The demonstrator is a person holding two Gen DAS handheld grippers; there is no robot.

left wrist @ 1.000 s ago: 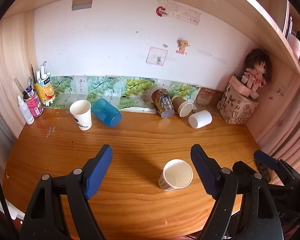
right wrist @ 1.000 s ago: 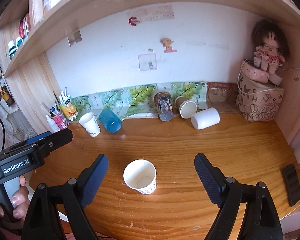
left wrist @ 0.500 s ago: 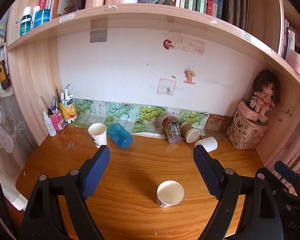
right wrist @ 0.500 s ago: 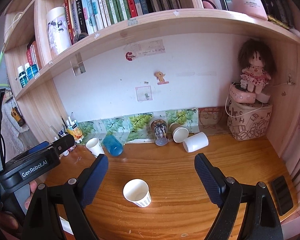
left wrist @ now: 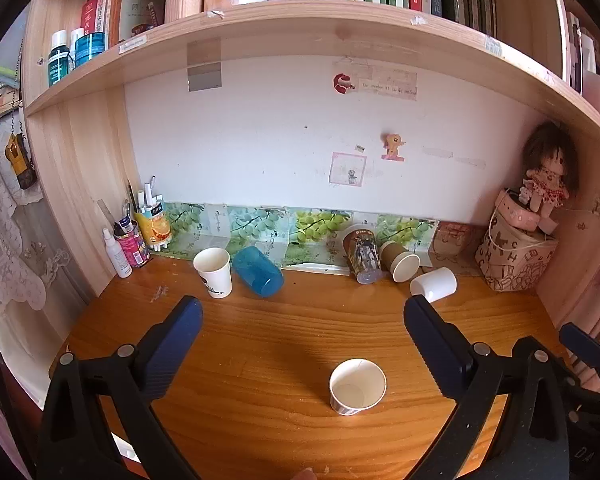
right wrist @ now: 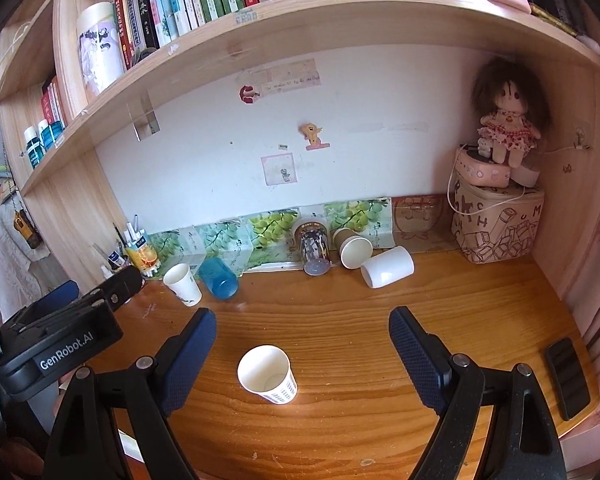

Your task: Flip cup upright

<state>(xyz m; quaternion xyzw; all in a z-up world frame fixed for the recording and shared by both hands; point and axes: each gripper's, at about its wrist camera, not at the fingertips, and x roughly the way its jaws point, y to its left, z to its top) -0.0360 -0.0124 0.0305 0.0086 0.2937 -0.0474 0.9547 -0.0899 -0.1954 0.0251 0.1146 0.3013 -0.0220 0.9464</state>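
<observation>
A white paper cup (left wrist: pixel 357 386) stands upright on the wooden desk (left wrist: pixel 284 332), mouth up; it also shows in the right wrist view (right wrist: pixel 267 374). My left gripper (left wrist: pixel 302 344) is open and empty, pulled back above the desk's front. My right gripper (right wrist: pixel 302 354) is open and empty too, with the cup low between its fingers but farther out. Along the back wall lie a blue cup (left wrist: pixel 258 271), a clear printed cup (left wrist: pixel 362 255), a brown paper cup (left wrist: pixel 400 261) and a white cup (left wrist: pixel 434 284), all on their sides. Another white paper cup (left wrist: pixel 213 267) stands upright at back left.
A pen holder and bottles (left wrist: pixel 140 232) stand at the back left. A patterned bag with a doll (left wrist: pixel 516 256) fills the back right corner. A black phone (right wrist: pixel 567 376) lies at the desk's right front. A bookshelf (left wrist: pixel 300 40) hangs overhead. The left gripper's body (right wrist: pixel 60 344) shows at left.
Both grippers have drawn back and up from the desk; the shelf and books have come into view. The upright cup in front has stayed in place.
</observation>
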